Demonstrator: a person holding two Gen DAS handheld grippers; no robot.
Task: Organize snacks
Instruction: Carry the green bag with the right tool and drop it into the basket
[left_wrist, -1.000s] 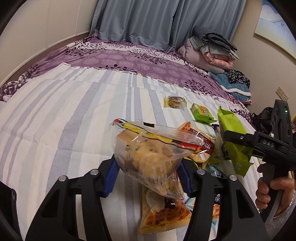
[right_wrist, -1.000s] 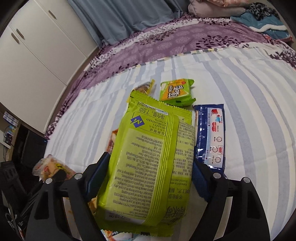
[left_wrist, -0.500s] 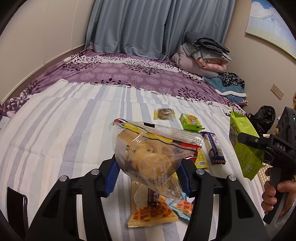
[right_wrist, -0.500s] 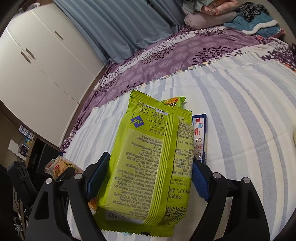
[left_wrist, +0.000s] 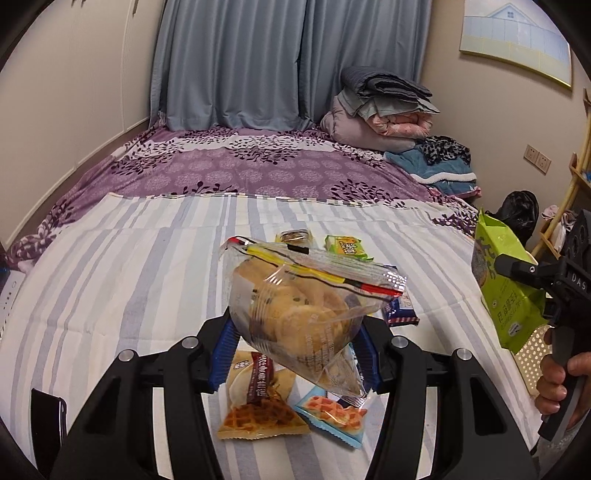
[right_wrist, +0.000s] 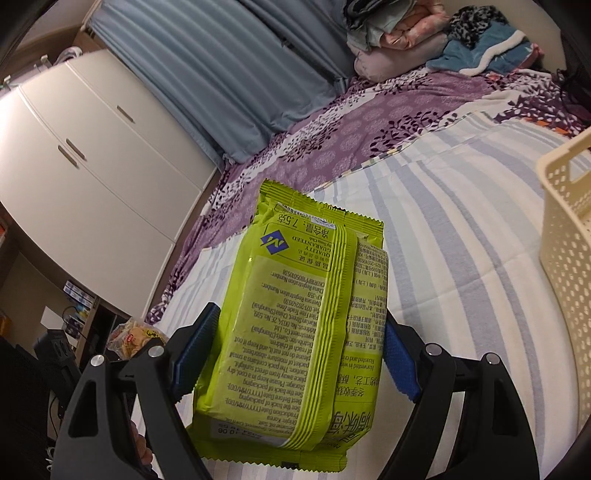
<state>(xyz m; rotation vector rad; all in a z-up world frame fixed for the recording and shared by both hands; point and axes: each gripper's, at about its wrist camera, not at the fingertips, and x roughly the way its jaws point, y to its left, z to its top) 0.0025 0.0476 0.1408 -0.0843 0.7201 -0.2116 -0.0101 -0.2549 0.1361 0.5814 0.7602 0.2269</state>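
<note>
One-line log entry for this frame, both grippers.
left gripper: shut on clear cookie bag | right gripper: shut on lime-green snack packet | cream perforated basket: right, nothing dropped

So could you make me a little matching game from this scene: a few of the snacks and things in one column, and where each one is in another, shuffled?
Things:
1. clear cookie bag
2. lime-green packet
3. waffle packet
4. cream basket

Places:
A. lying flat on the striped bedspread
B. held in the right hand-held gripper
C. standing at the right edge of the right wrist view
D. held in the left hand-held gripper

Pairs: 1-D, 2-B, 3-A, 4-C
</note>
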